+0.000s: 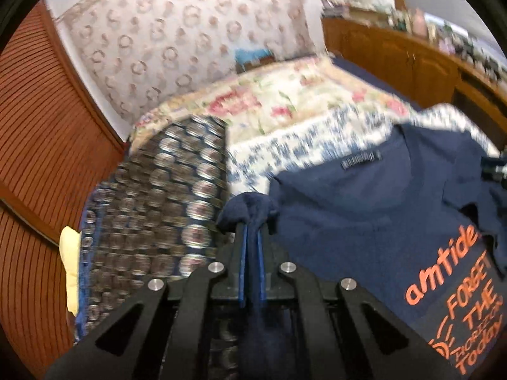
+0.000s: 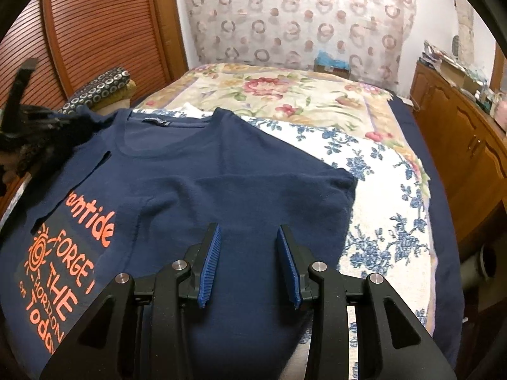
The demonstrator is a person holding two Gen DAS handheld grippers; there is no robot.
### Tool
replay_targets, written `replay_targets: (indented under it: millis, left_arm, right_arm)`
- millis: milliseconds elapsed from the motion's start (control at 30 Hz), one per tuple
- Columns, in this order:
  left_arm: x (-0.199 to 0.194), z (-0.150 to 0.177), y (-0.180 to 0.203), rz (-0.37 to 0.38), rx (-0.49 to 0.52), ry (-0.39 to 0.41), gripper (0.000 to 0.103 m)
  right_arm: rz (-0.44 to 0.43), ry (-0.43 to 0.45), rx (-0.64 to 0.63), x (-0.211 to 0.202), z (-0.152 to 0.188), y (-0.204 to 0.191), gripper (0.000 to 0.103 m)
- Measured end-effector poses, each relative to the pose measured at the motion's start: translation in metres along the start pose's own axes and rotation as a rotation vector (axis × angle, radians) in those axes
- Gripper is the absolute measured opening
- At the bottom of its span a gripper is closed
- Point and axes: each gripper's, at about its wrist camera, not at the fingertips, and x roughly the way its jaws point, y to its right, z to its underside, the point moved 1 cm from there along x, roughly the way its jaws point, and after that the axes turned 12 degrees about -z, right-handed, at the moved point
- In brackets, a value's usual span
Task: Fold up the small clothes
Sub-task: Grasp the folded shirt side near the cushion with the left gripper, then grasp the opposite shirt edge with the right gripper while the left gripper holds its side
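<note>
Navy T-shirt [image 2: 202,171] on the floral bedspread [image 2: 285,95] — sleeve fabric pinched in left gripper [image 1: 252,231], right gripper [image 2: 248,237] spread wide above it.

The left tool [image 1: 252,237] is matte black plastic: 2 narrow fingers lined on their inner faces with blue ribbed pads [image 1: 242,262], carried on angular black linkage arms with triangular cut-outs. 4 round silver screw heads [image 1: 216,267] sit in a row across the pivots. The right tool [image 2: 250,237] is the same build: black fingers, blue ridged pads [image 2: 210,262] with fine horizontal grooves, black linkage arms with triangular openings, and 4 polished silver pivot screws [image 2: 317,266]. No skin, sleeve, cable or marking shows in either view.
</note>
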Motion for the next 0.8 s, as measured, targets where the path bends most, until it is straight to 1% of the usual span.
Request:
replay_targets:
  millis: [67, 100, 200, 300, 467, 633, 800]
  left_arm:
    - [-0.003, -0.001, -0.011, 0.008, -0.028, 0.014, 0.004]
    - [-0.003, -0.001, -0.015, 0.009, -0.035, 0.019, 0.004]
    - [-0.004, 0.002, -0.023, 0.026, -0.057, 0.033, 0.004]
    - [-0.005, 0.004, -0.025, 0.042, -0.073, 0.039, 0.004]
    - [-0.01, 0.007, -0.024, 0.058, -0.083, 0.051, 0.004]
    - [-0.012, 0.009, -0.027, 0.068, -0.092, 0.058, 0.004]
    - [-0.013, 0.014, -0.028, 0.078, -0.098, 0.062, 0.004]
  right_arm:
    - [0.013, 0.005, 0.01, -0.002, -0.002, 0.004, 0.039]
    - [0.021, 0.009, 0.013, -0.003, -0.003, 0.006, 0.044]
    - [0.049, 0.012, 0.025, -0.006, -0.005, 0.012, 0.049]
    - [0.084, -0.001, 0.027, -0.006, -0.007, 0.02, 0.049]
    - [0.113, -0.028, 0.04, 0.0, -0.009, 0.033, 0.049]
    - [0.111, -0.047, 0.071, 0.007, -0.013, 0.047, 0.049]
    - [0.097, -0.042, 0.084, 0.011, -0.02, 0.054, 0.049]
